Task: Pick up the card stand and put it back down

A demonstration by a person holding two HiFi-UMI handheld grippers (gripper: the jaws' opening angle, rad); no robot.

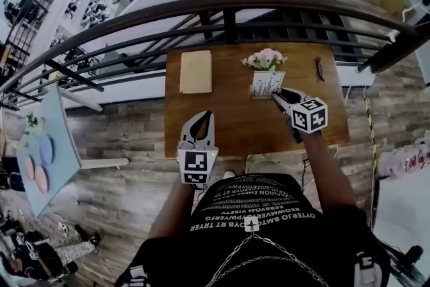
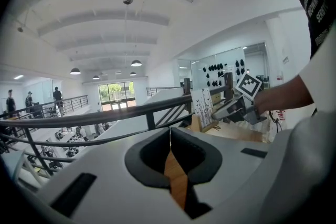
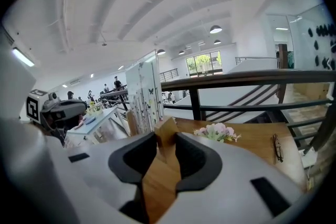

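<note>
Step in hand: the lifting half, as I judge it. I have the card stand of white printed card and pale wood block (image 3: 143, 93) gripped, and it seems clear of the brown wooden surface (image 1: 222, 124). Putting it back down is not yet done.
My right claw (image 3: 166, 139): clenched on the stand's wooden block, a dark pad on each side. The card rises above and to the left of the jaws.
My left claw (image 2: 169, 131): pressed together with nothing in it. It hangs over the near edge of the surface, well apart from the stand.
Where the stand is: over the far right part of the surface, just on my side of the small bunch of pink flowers (image 1: 264, 58). The flat tan book (image 1: 195, 71) lies well off to its left and the dark-framed glasses (image 1: 320, 68) to its right.
How the stand looks: a tall white card printed with thin bare trees and a few butterflies, slotted upright in a short block of light wood. The card stands near vertical.
Next move calls for: lowering straight with the block kept level, so its flat underside meets a bare patch short of the flowers. Only then should I ease the jaws apart.
Risk, to my mind: the card is tall over a small base, so a tilted landing or an early release could tip it.
</note>
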